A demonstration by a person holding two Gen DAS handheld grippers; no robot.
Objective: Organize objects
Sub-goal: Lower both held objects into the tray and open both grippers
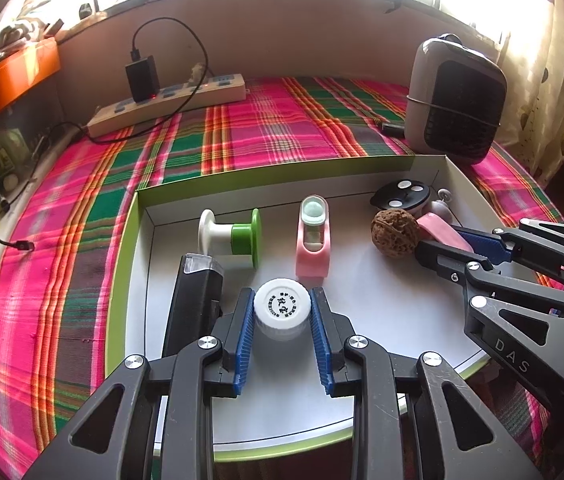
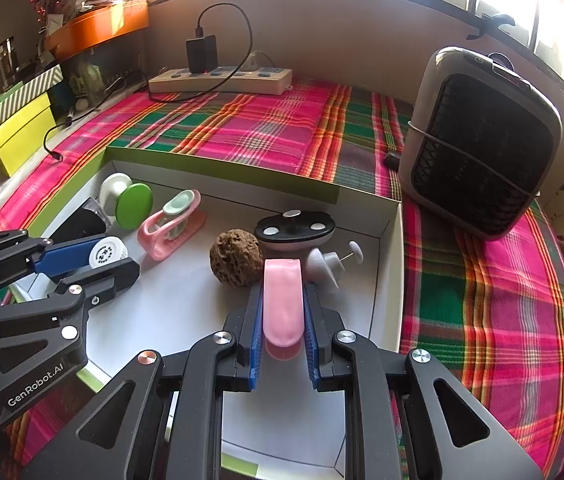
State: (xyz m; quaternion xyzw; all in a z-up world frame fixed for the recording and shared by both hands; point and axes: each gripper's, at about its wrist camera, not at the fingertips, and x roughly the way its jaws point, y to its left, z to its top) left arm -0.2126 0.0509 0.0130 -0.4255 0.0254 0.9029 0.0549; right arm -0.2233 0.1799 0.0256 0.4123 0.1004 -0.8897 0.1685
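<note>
Bottle (image 1: 280, 312) in left claw (image 1: 282, 336) (snug)

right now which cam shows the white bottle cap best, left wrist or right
The left wrist view. There the white bottle cap faces the lens, printed top in full, centred between the left gripper pads. In the right wrist view the cap sits far left, small and oblique, half hidden behind a blue pad.

A white bottle (image 1: 280, 312) with a printed round cap stands upright in the white, green-edged box (image 1: 361, 178), beside a black device (image 1: 196, 300) lying flat. Behind it lie a white-and-green spool (image 1: 234, 236) and a pink-and-mint clip (image 1: 313, 236). Further right sit a brown walnut (image 1: 395, 232), a glossy pink strip (image 2: 282, 304) and a black-topped disc (image 2: 294, 230).
</note>
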